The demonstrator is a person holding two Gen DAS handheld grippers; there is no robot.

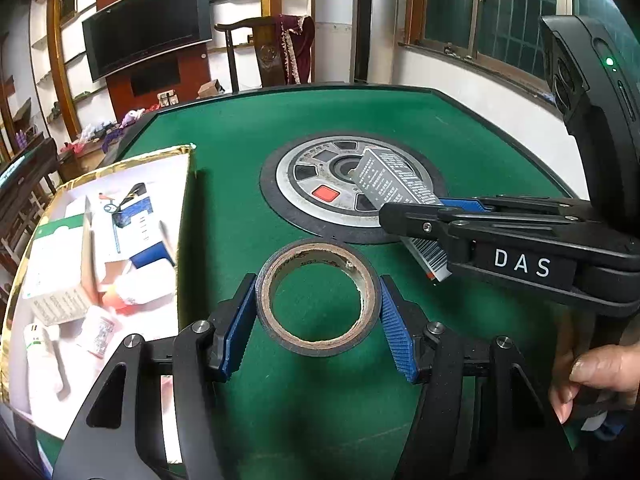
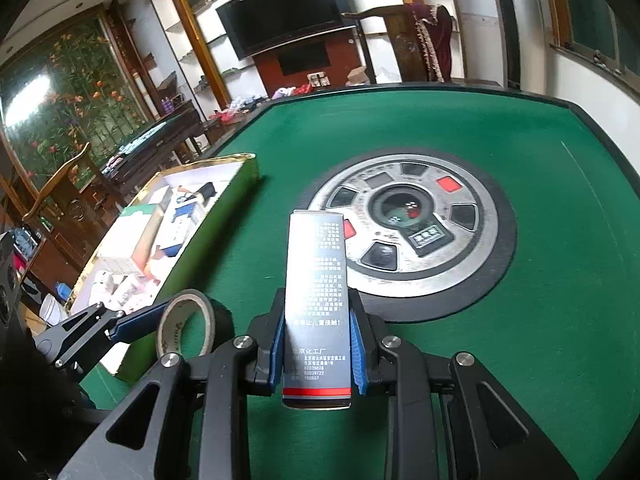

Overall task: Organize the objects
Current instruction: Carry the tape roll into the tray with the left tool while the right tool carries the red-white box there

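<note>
Green felt covers the bench (image 1: 248, 128), the largest thing in both views, with a dark raised rim around it. Set into its middle is a round metal disc (image 2: 472, 256) with dark windows, red buttons and a glassy hub. In the left wrist view that disc sits at twelve o'clock from the left gripper; in the right wrist view it lies at one o'clock from the right gripper.

Next in size is a gold-edged tray (image 1: 120, 168) at nine to ten o'clock in the left wrist view, resting on the felt near the bench edge. It holds a jumble of small cartons and packets (image 1: 80, 264), white, green, blue and pink.

The right gripper (image 2: 318, 344) has its jaws clamped on a tall grey printed box (image 2: 316, 280), held by its long sides with its red-striped end nearest the camera. In the left wrist view this gripper reaches in from three o'clock, and a hand (image 1: 600, 372) grips its handle at four o'clock.

The left gripper (image 1: 318, 316) has its jaws clamped on a roll of dark tape (image 1: 318, 300) with a brown cardboard core; its blue pads (image 1: 394, 332) press the roll's outer sides, the hole facing the camera
</note>
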